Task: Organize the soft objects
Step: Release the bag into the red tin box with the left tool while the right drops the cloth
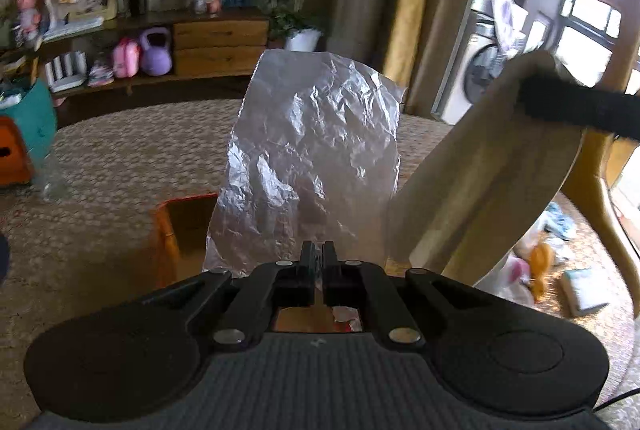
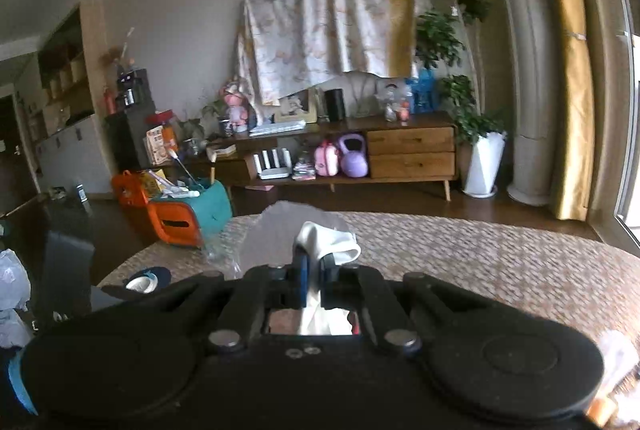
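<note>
The left tool (image 1: 319, 253) is matt black plastic with small shiny metal pins, and it pinches a thin clear plastic bag (image 1: 308, 158) that is crinkled all over and shines where the light hits it. The right tool (image 2: 314, 262) is the same dull black plastic and squeezes a soft white cloth (image 2: 328, 240) that looks smooth and floppy. The rug (image 1: 120, 150) under them is rough and woven with a bumpy pattern, the box (image 1: 168, 230) on it is glossy orange plastic, and the cabinet (image 2: 412, 150) by the wall is smooth brown wood.
</note>
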`<control>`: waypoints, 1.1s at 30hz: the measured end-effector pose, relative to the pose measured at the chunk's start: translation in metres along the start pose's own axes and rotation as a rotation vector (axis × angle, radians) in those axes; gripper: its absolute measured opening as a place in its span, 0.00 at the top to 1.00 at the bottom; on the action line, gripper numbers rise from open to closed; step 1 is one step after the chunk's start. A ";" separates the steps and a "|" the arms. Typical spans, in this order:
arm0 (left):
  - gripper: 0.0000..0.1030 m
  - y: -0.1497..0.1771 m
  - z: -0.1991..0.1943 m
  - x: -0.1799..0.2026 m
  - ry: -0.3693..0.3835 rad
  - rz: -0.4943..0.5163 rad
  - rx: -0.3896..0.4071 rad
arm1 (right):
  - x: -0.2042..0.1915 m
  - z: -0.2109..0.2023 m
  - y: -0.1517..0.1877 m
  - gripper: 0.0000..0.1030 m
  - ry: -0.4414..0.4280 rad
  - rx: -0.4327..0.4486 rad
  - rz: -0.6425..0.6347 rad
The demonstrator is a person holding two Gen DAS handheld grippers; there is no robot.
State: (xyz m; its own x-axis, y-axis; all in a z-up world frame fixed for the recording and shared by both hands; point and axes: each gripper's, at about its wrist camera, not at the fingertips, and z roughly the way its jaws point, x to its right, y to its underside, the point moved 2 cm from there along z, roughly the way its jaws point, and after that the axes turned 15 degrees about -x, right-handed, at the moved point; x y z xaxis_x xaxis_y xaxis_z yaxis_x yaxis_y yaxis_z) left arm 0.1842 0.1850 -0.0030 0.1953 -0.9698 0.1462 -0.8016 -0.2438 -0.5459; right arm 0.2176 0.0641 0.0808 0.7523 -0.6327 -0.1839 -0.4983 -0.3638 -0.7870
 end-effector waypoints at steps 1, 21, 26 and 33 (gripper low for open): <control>0.97 -0.002 0.006 -0.007 -0.008 -0.009 -0.012 | -0.003 0.006 -0.004 0.95 -0.007 0.002 -0.003; 0.97 -0.012 0.112 -0.063 0.009 -0.108 -0.233 | -0.004 0.154 0.038 0.95 0.038 -0.271 -0.012; 0.97 -0.015 0.131 -0.067 -0.007 -0.104 -0.270 | -0.010 0.173 0.052 0.94 0.052 -0.344 -0.033; 0.97 -0.022 0.146 -0.071 0.002 -0.098 -0.299 | -0.019 0.190 0.066 0.94 0.057 -0.420 -0.072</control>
State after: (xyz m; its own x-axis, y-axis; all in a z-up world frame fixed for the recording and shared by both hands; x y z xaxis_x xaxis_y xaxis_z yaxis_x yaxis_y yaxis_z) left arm 0.2702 0.2577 -0.1218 0.2789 -0.9417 0.1879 -0.9096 -0.3219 -0.2628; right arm 0.2522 0.1822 -0.0795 0.7723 -0.6281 -0.0950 -0.5866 -0.6476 -0.4863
